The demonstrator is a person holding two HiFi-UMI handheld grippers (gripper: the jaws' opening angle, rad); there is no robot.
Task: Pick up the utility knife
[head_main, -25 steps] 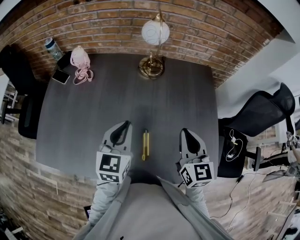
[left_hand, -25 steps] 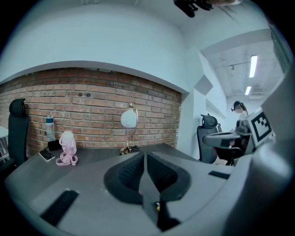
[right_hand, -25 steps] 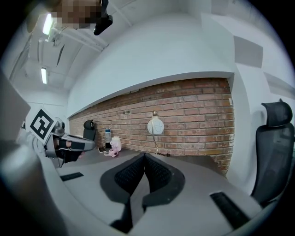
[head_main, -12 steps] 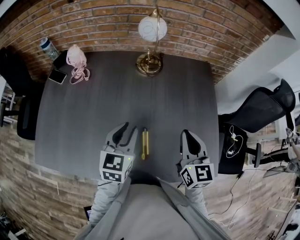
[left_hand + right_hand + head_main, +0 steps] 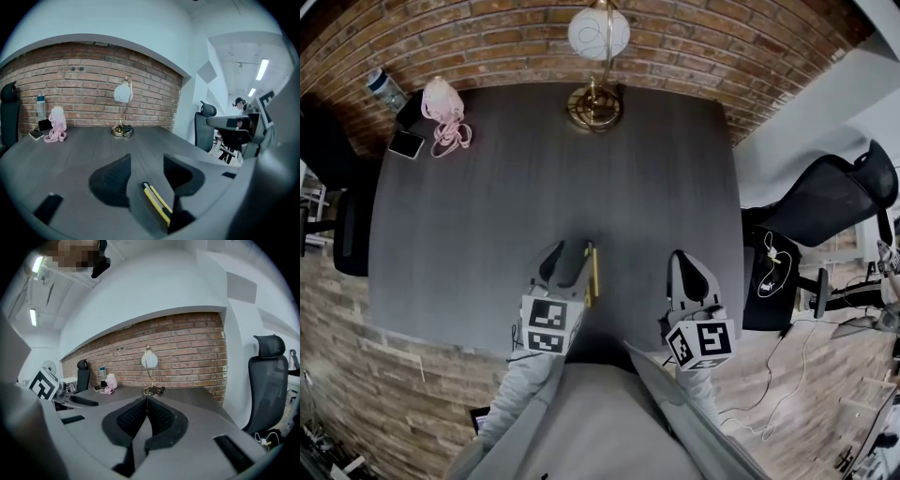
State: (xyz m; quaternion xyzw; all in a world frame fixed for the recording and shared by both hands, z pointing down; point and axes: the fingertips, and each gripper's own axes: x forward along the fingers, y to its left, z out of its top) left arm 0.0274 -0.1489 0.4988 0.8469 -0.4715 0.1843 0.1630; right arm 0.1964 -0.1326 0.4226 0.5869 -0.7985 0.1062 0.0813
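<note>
**Slim yellow knife lying flat: grip it across the handle**

The utility knife (image 5: 592,272) lies flat on the dark table (image 5: 469,216), near the front edge and lengthwise away from the person. The left gripper (image 5: 565,259) has just been opening its jaws and they now stand wide. In the left gripper view the knife (image 5: 157,202) sits low in the gap, close to the right-hand jaw, with neither pad pressing on it. The right gripper (image 5: 689,277) hangs off to the side, well apart from the knife, its jaws closed together on nothing.

The knife looks light and stiff, a thin body with smooth sides, so it will probably skid on the tabletop if nudged. Being so low, it leaves little to pinch. The best hold is likely across the narrow width at mid-handle, pads square to the long sides — away from the blade end. Which end that is I cannot tell.
</note>
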